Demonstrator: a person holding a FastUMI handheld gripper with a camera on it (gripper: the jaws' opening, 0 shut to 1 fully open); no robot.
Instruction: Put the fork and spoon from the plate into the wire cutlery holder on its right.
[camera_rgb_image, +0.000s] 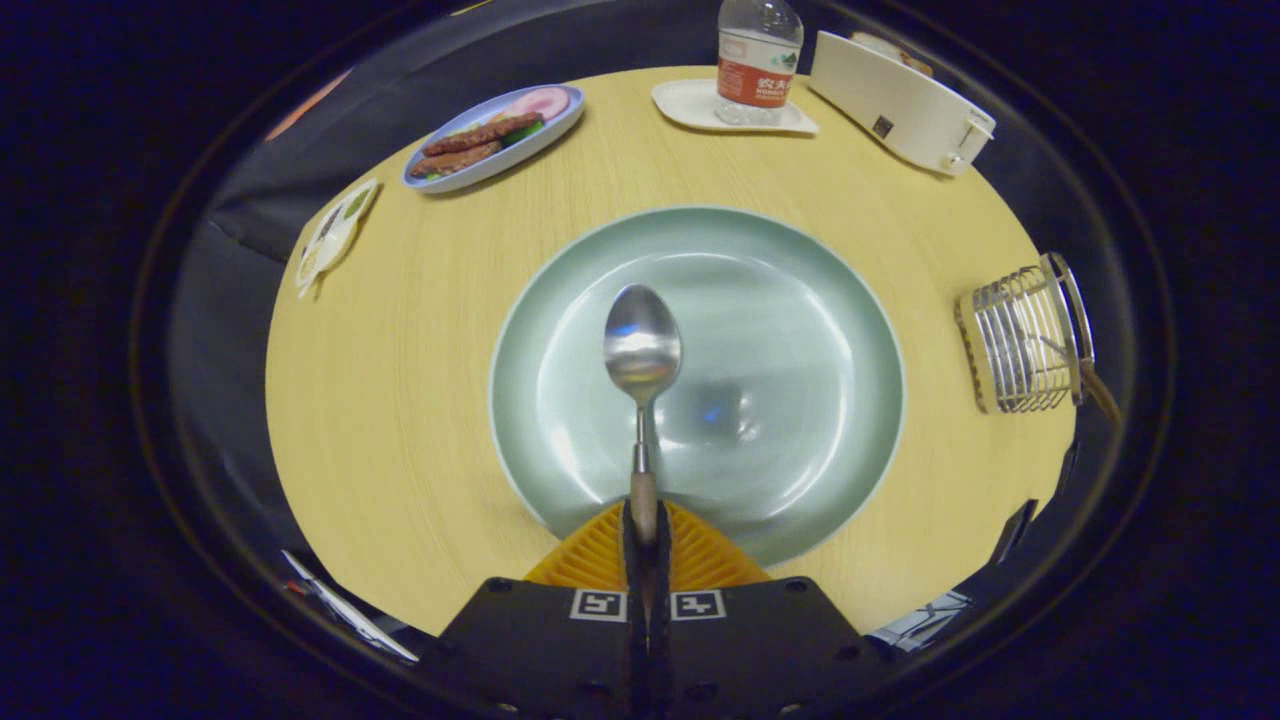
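Tongs (645, 535) closed on spoon (642, 375) handle, bowl over green plate (800, 300); wire holder (1020, 340) off right.

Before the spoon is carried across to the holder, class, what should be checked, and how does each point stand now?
1. Grip: gripper fingers closed on the spoon handle: ok.
2. Spoon points straight ahead, bowl over the plate: ok.
3. Spoon lifted off the plate: cannot tell.
4. Wire holder stands to the right, beyond the plate's rim, bare table between them: ok.
5. Fork already in the holder: a handle seems to stick out of it, cannot tell.
6. Bottle and white box stand far behind the route: ok.
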